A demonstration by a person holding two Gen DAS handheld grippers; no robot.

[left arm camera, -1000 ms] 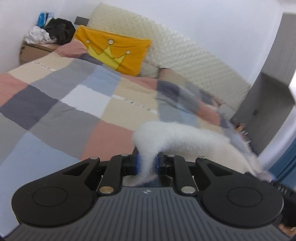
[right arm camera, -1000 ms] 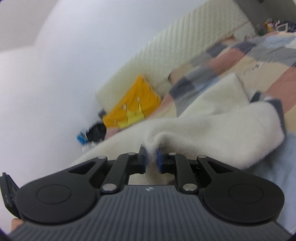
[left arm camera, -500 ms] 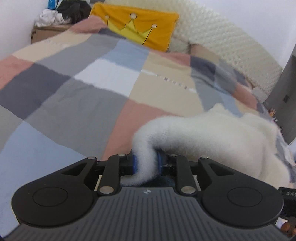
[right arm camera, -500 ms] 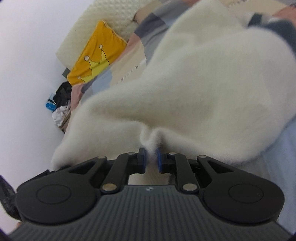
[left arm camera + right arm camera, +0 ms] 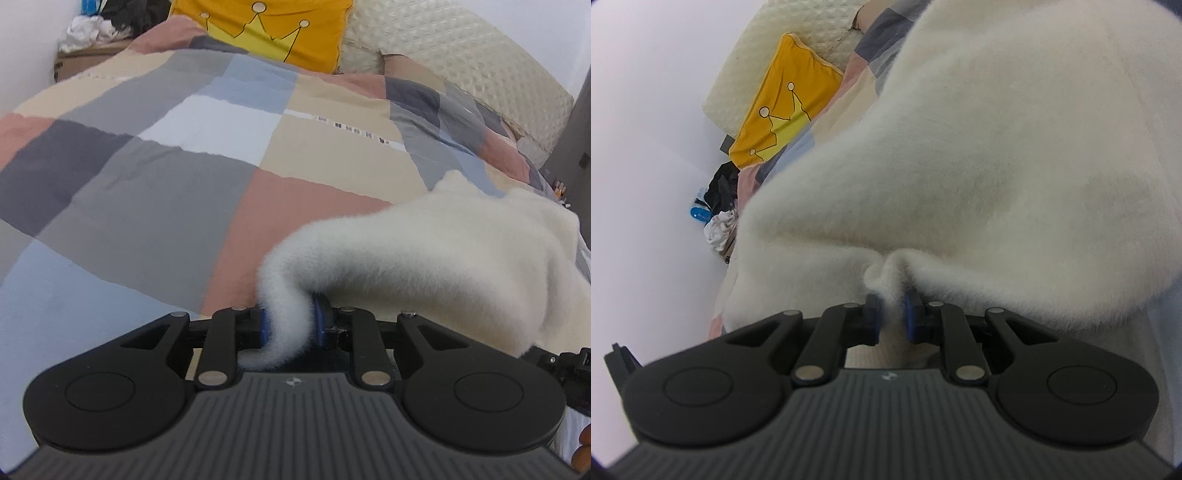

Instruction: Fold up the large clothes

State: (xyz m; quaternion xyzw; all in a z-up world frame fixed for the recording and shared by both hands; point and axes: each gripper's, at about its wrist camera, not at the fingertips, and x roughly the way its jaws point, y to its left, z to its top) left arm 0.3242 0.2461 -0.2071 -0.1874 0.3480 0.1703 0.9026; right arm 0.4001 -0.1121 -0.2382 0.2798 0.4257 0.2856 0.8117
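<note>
Fluffy white fleece garment (image 5: 436, 258) held at two edge points above the bed.

The left gripper (image 5: 290, 325) and right gripper (image 5: 891, 315) are each pinched onto a bunch of its edge. It drapes from 5 to 3 o'clock over the checked patchwork bedspread (image 5: 155, 192); orange crown cushion (image 5: 266, 29) at 12. Judged: fold under way, garment not yet laid flat.

The right gripper (image 5: 891, 319) pinches a fold of the fluffy white garment (image 5: 997, 166), which fills the view from 12 to 4 o'clock. At 10 o'clock a yellow crown pillow (image 5: 779, 110) leans against the quilted headboard (image 5: 753, 62), with the checked bedspread (image 5: 866, 74) beside it.
</note>
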